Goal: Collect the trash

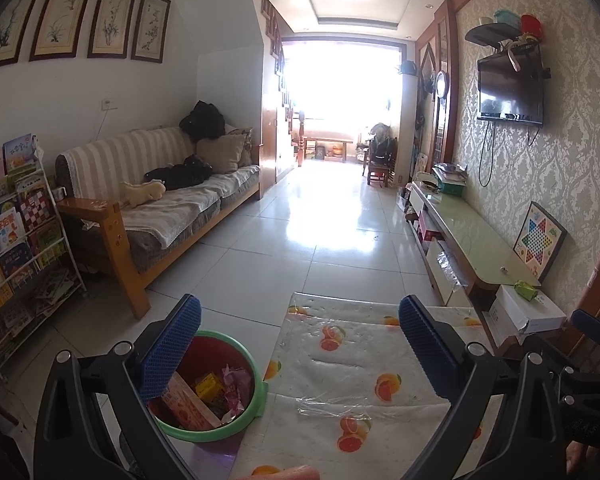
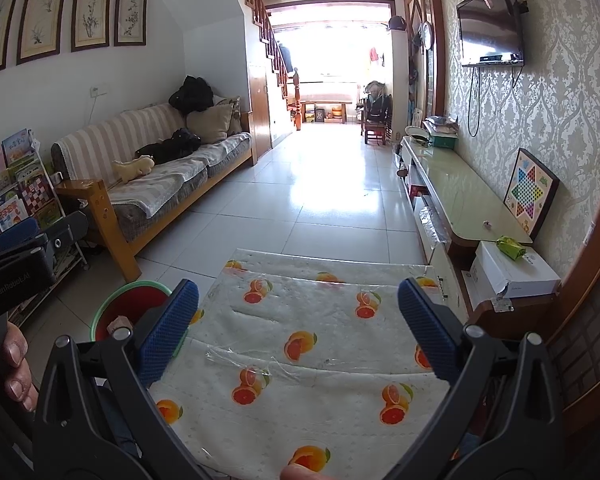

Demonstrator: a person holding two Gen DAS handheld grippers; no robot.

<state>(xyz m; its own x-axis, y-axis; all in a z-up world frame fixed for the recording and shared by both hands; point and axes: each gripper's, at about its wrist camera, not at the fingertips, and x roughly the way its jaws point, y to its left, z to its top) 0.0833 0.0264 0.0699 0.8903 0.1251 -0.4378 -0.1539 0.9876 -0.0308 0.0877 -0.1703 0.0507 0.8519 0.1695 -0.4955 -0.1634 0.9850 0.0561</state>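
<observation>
Left wrist: both tongs (image 1: 300, 344) (image 2: 298, 326) spread wide, empty, red bin (image 1: 216, 384) w/ green rim, wrappers inside

Glossy tile floor (image 1: 300, 240); plastic bin (image 1: 220, 424); clear-film-covered tablecloth (image 2: 300, 320).

This is a home living room, centred on a striped-cover sofa (image 1: 160, 196) with cushions and a plush toy. Framed ink paintings (image 1: 76, 20) hang above it, a children's book rack (image 1: 20, 232) stands beside it, and a wall-mounted TV (image 1: 510, 86) faces it across the tiled floor.
</observation>
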